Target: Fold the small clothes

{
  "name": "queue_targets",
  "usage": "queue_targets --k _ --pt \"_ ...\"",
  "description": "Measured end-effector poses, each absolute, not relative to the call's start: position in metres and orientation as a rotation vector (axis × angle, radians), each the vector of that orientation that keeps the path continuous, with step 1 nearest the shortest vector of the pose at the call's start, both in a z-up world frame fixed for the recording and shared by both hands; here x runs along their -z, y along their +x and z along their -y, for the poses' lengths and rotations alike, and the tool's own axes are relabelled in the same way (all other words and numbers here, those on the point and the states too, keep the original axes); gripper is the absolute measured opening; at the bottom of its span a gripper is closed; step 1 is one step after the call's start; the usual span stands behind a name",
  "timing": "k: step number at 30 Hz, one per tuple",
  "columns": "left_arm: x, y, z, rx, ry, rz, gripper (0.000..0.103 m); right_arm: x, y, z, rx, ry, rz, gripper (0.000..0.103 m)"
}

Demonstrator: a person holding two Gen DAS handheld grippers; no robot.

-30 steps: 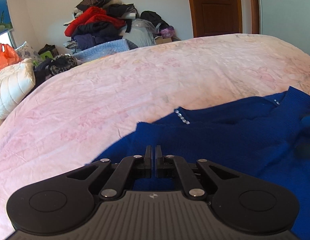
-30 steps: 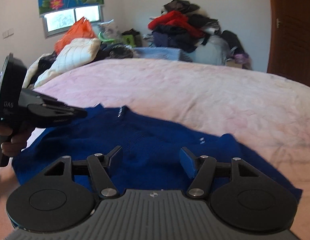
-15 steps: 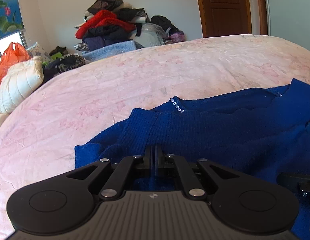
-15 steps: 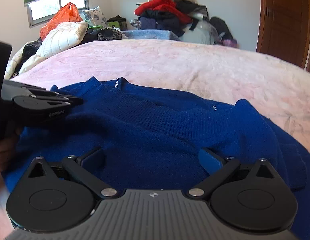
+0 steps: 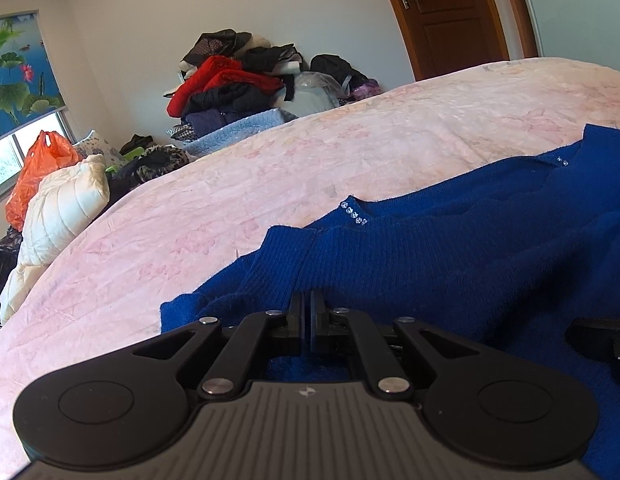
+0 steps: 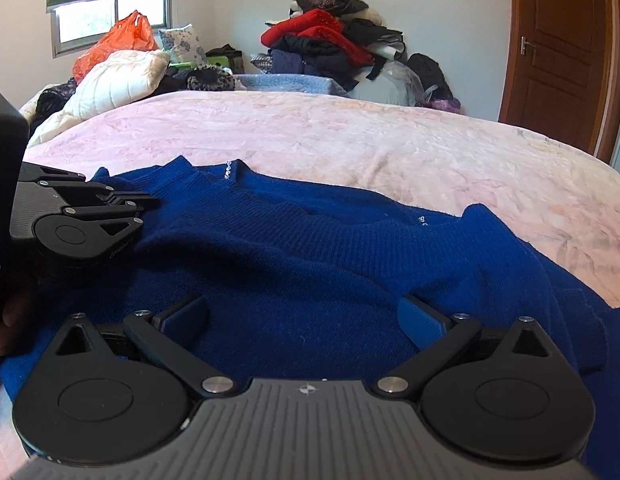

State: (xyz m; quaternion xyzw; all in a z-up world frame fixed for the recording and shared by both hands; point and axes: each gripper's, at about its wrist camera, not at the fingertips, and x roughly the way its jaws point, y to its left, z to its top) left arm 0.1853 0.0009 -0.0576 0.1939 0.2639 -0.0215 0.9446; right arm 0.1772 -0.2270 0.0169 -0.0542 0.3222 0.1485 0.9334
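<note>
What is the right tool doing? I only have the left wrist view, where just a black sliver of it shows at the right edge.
Observer: The right tool is wide open, low over the sweater, with nothing pinched between its pads.
Operator: How does my left tool sit from that side?
Observer: The left tool points across the sweater's shoulder on the picture's left. I cannot tell whether it pinches cloth.
Operator: Is the sweater's other side flat?
Observer: No, the sleeve there lies bunched in folds on the bed.
</note>
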Motion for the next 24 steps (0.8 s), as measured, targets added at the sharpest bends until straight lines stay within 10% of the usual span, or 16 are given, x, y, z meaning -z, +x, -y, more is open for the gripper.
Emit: queue_targets --k 14,24 --pt "0.078 0.174 0.036 -0.062 0.718 -0.465 0.003 -0.017 0.177 0.224 -0.303 -0.119 -0.674 0.103" --pt "0.045 0.163 0.004 -0.001 0.436 -0.584 0.004 -0.017 0.173 0.223 -0.286 -0.129 -0.655 0.103"
